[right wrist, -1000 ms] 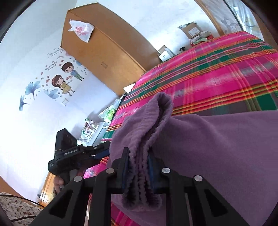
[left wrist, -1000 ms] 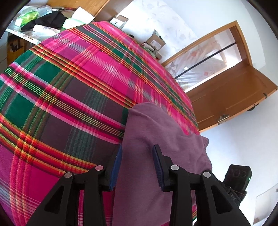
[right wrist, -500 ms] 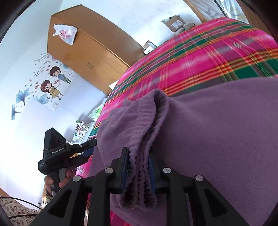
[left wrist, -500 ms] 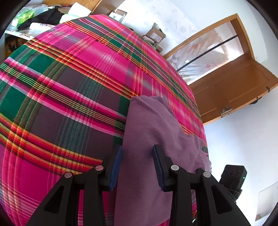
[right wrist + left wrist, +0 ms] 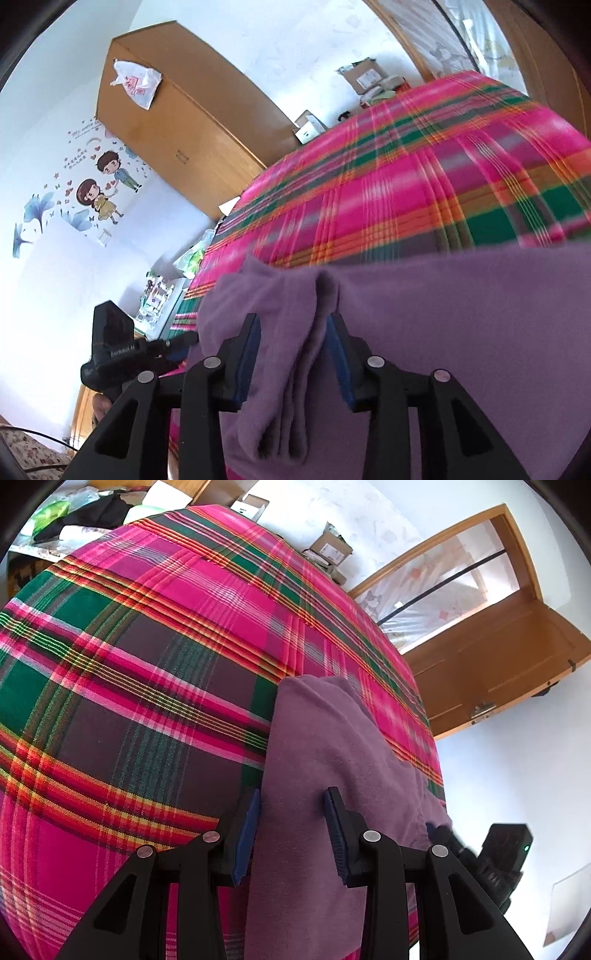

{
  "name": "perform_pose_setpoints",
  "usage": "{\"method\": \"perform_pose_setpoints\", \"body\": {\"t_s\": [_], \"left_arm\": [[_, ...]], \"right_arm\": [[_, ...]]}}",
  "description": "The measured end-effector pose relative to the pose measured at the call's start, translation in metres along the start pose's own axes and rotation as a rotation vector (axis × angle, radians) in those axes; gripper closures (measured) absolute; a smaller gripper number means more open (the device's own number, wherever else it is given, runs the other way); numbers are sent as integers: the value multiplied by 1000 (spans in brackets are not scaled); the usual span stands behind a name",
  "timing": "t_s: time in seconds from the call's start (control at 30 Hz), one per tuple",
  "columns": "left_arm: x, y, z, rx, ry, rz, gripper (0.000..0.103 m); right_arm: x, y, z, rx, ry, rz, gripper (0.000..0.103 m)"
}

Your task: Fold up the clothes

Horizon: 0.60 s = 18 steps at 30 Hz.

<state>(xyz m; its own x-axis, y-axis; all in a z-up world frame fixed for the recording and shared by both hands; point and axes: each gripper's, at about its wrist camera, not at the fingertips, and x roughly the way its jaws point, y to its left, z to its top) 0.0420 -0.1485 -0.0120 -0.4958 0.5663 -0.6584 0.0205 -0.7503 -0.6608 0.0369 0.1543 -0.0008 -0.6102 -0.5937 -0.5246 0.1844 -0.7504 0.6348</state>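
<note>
Lying on a bed covered by a bright plaid bedspread of pink, green and orange was a purple fleece garment, the piece being folded. In the left wrist view it stretched from six o'clock up toward the centre, its far folded corner ending near the middle of the picture, with plaid cloth showing all around from seven through one o'clock.

The left gripper sat at six o'clock with its blue-padded jaws apart. The garment's left edge ran just beside the left pad and the fabric passed beneath both fingers, but no fold was pinched between them.

In the right wrist view the garment filled the frame from three to six o'clock. A bunched, ribbed edge of it lay in folds between the fingers of the right gripper. Its jaws had just been opening, and the pads now stood clear of the bunched fabric on both sides, no longer squeezing it.

At eight o'clock in that view the left gripper appeared as a black body, with part of a hand below it.

A wooden wardrobe stood at eleven o'clock, a plastic bag hanging on it. A wooden door was at two o'clock in the left view.
</note>
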Motion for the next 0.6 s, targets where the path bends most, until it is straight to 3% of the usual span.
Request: {"method": "perform_pose_setpoints", "body": {"t_s": [0.3,0.37,0.43,0.5,0.6], "left_arm": [[3,3,-1,-5,17,-7,66],[4,3,-1,0,19,-7,66],[5,2,0,5,23,-6,66],[7,2,0,6,26,-7,66],[7,3,2,3,27,-12,66]], "right_arm": [[43,-13,25,50,111,32,66],[45,-13,26,45,111,54,73],[45,-11,28,25,99,49,91],[42,-12,29,23,78,38,97],[36,-20,27,60,50,26,97]]}}
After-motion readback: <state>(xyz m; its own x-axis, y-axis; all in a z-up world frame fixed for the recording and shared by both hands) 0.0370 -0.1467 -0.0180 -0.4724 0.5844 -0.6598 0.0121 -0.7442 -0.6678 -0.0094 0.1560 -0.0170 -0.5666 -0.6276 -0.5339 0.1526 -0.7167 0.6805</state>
